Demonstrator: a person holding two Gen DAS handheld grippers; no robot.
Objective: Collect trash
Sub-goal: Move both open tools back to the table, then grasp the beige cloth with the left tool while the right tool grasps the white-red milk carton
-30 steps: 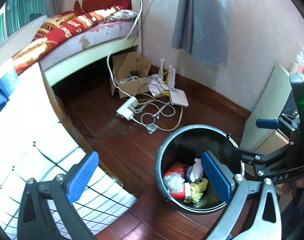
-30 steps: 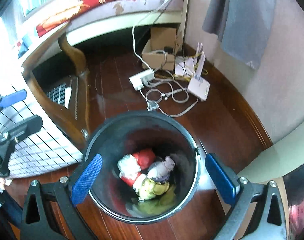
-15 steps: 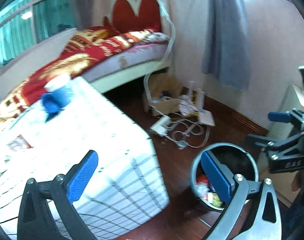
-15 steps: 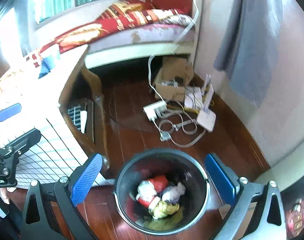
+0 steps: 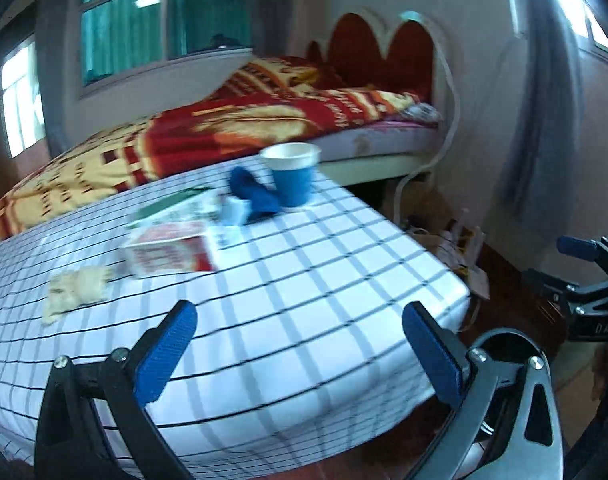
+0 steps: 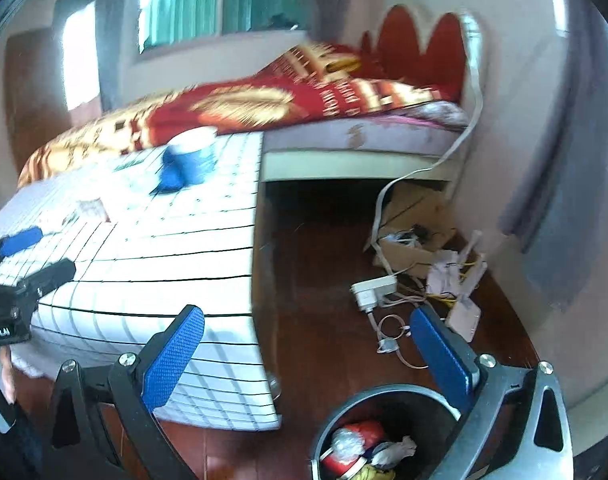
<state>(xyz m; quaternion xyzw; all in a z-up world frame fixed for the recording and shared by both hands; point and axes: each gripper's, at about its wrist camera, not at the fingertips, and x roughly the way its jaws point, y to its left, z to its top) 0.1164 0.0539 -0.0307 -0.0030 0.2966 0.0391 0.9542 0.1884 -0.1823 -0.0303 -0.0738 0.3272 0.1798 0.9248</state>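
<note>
Left wrist view: the left gripper (image 5: 300, 348) hangs wide open and empty above a checked tablecloth (image 5: 324, 280), where half a second ago it sat lower beside the table edge. On the cloth stand a blue paper cup (image 5: 292, 178), a crumpled tissue (image 5: 74, 290) and a red-and-white packet (image 5: 168, 254).

Right wrist view: the right gripper (image 6: 308, 364) is spread wide, empty. The round black trash bin (image 6: 388, 394), now at the frame's bottom, holds crumpled wrappers (image 6: 360, 446).

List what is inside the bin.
In the bin: a red-and-white wrapper, a grey wad and a yellow scrap. The right claw's arm and the frame edge hide the rest.
</note>
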